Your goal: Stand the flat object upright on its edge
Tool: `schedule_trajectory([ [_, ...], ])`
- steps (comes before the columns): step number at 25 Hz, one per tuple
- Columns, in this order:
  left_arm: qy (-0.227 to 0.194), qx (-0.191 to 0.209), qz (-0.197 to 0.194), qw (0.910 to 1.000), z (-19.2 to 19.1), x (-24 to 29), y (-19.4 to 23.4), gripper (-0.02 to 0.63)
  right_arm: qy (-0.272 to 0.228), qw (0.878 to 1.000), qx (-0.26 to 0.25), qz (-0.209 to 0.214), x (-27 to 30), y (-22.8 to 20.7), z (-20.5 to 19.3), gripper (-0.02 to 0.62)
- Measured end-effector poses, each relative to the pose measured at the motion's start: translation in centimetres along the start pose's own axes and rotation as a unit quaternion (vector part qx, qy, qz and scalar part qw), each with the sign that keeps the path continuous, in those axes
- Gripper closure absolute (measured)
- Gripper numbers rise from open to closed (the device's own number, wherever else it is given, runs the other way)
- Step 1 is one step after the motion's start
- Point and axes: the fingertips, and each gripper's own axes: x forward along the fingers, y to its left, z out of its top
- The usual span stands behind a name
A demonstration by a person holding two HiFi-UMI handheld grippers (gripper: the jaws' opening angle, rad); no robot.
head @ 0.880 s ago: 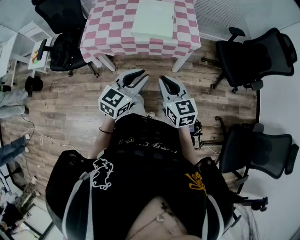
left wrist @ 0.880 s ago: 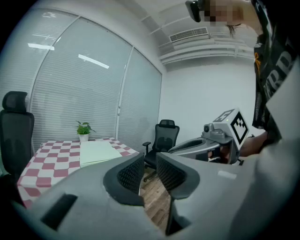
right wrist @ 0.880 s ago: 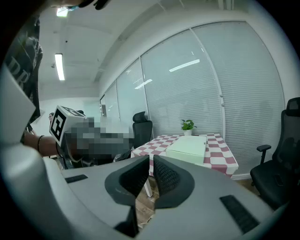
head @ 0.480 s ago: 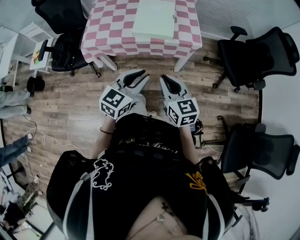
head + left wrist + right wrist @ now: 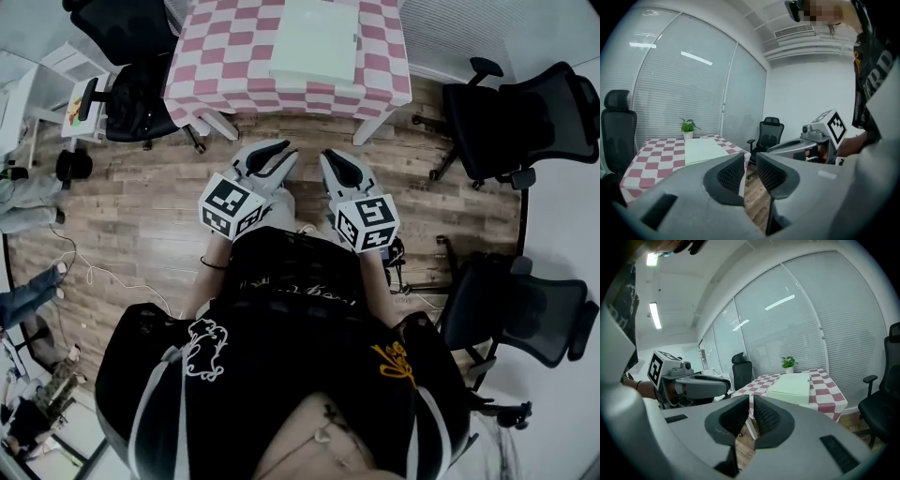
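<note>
A pale green flat box (image 5: 315, 42) lies flat on the table with the pink and white checked cloth (image 5: 214, 66); the same box (image 5: 703, 150) (image 5: 791, 384) shows in both gripper views. My left gripper (image 5: 279, 150) and right gripper (image 5: 331, 158) hang side by side over the wooden floor, short of the table's near edge. Both are shut with nothing between the jaws. The left gripper (image 5: 749, 169) and the right gripper (image 5: 751, 414) point toward the table, well apart from the box.
Black office chairs stand at the left (image 5: 131, 89) of the table and at the right (image 5: 525, 112), with another (image 5: 525, 309) beside me on the right. A small potted plant (image 5: 789, 363) stands at the table's far end by the blinds. Cables (image 5: 94, 281) lie on the floor at left.
The view has shifted slightly, so the table and box sit a little further right and up. Both grippers keep their places, shut.
</note>
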Motion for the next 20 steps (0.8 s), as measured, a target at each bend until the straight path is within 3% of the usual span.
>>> schedule_trajectory([
  [7,-0.001,-0.004,-0.002,1.0000,1.4,1.8,4.3,0.517,0.002,1.000,0.005,-0.007,3.8,-2.0,1.9,0.561],
  [20,-0.006,-0.011,-0.038,0.9992,3.4,5.0,15.1,0.517,0.030,0.998,0.010,-0.054,13.1,-5.4,4.8,0.561],
])
